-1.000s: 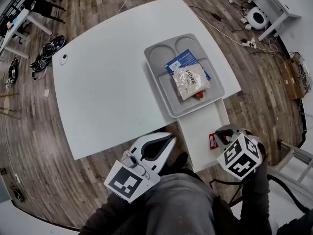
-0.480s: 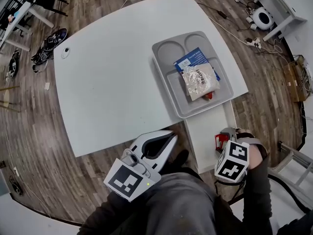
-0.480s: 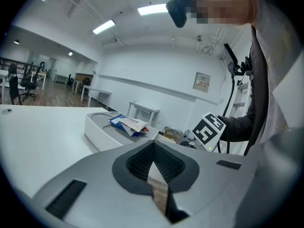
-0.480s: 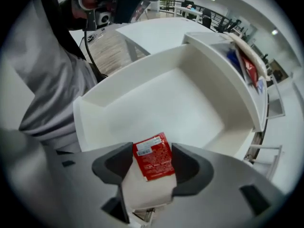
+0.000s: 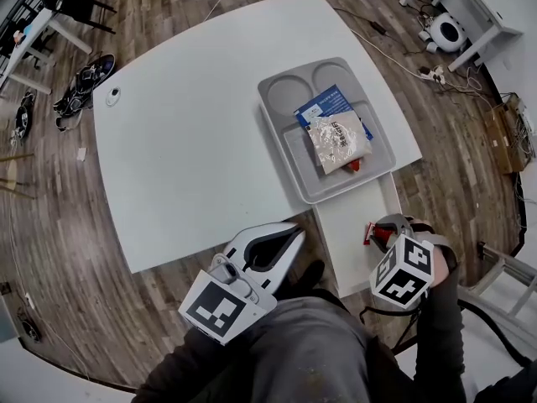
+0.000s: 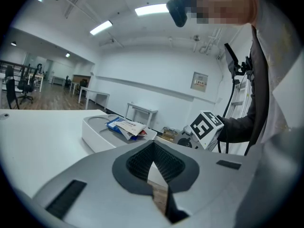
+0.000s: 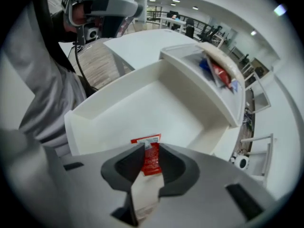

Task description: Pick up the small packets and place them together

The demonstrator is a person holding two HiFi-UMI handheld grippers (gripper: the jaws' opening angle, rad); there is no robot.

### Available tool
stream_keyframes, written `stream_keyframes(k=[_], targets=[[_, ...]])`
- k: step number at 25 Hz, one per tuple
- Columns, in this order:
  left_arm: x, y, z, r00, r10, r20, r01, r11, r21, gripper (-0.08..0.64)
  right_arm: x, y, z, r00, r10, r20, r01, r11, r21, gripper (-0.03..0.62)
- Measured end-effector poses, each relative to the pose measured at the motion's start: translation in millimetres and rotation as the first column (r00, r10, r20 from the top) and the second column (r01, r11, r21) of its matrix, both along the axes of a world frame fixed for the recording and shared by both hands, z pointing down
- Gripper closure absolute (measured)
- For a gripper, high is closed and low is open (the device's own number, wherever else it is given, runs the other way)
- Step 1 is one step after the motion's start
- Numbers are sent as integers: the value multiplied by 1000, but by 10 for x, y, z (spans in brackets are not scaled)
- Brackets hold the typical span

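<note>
A small red packet [image 5: 370,233] [image 7: 147,140] lies in the white bin [image 5: 352,217] [image 7: 142,103] at the table's near edge. My right gripper [image 5: 383,230] [image 7: 151,148] points straight down on it. Its jaws have just been closing and now pinch the packet between the pads. The grey tray [image 5: 281,141] [image 6: 95,132] [image 7: 199,56] holds a blue packet [image 5: 323,102], a clear bag [image 5: 338,139] [image 6: 126,126] and a bit of red packet [image 5: 354,164] [image 7: 219,73]. My left gripper [image 5: 289,232] [image 6: 153,144] hangs shut and empty off the table's near edge.
The white table [image 5: 185,141] carries a small white object [image 5: 112,96] at its far left. Around it is wood floor [image 5: 50,250] with shoes [image 5: 80,86], chairs and cables. The person's lap fills the bottom of the head view.
My right gripper has rolled a little and sunk onto the red packet in the bin. The left gripper has stayed where it was.
</note>
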State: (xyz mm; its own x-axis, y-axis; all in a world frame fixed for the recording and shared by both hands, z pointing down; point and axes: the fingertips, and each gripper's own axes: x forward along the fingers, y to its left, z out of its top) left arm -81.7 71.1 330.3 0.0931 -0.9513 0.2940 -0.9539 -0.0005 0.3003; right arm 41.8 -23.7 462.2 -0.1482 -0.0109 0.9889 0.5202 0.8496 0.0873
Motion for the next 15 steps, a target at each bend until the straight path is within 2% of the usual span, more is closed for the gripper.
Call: stream_keyframes(k=[1, 2, 8, 11, 15], targets=[[19, 0, -22, 1000, 4, 7, -4, 1000, 3, 569, -52, -35, -64, 999, 26, 44, -26, 1000, 10, 556], [42, 0, -43, 1000, 9, 14, -9, 1000, 6, 569, -94, -57, -128, 995, 48, 82, -50, 999, 12, 580], [199, 1, -192, 998, 33, 48, -34, 999, 26, 569, -205, 11, -403, 975, 100, 199, -90, 994, -58, 580], [195, 3, -226, 998, 28, 58, -30, 999, 36, 569, -347, -15, -627, 946, 142, 291, -120, 989, -91, 580], [102, 43, -252, 998, 5, 68, -8, 999, 44, 569, -677, -189, -968, 893, 165, 418, -151, 986, -66, 580]])
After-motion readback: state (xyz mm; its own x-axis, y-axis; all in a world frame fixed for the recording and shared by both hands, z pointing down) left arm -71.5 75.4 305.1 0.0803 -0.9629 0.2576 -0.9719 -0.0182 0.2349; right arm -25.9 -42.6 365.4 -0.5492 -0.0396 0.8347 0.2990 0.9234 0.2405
